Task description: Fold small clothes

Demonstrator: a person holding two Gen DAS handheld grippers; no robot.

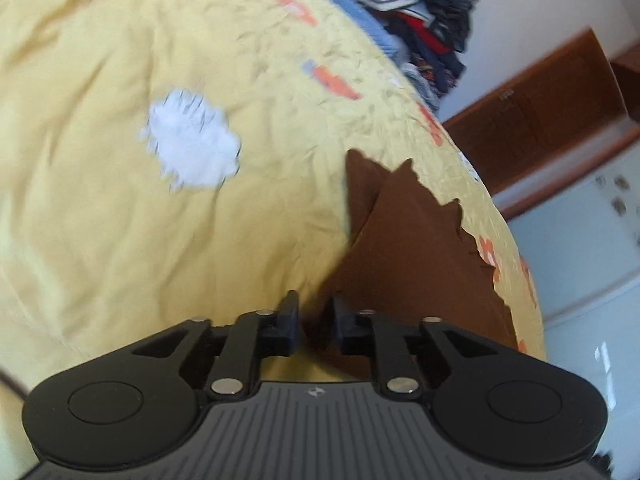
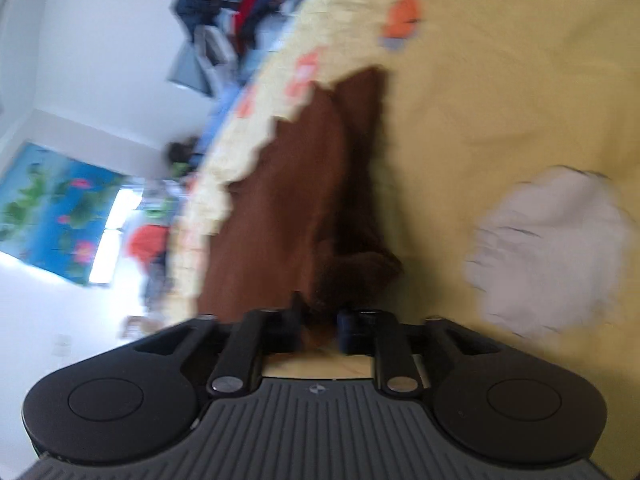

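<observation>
Left wrist view: black left gripper low over wide yellow quilted bedspread, narrowly parted fingers pinched on edge of small dark brown cloth garment. Lay near bed's edge, zigzag-hemmed, one flap raised. Round white fluffy patch well apart on yellow cover. Heap of dark mixed clothes at far end; brown wooden furniture beyond. Right wrist view, blurred: black right gripper likewise nearly closed, clamped on bunched brown fabric. Blue flowered curtain behind.
</observation>
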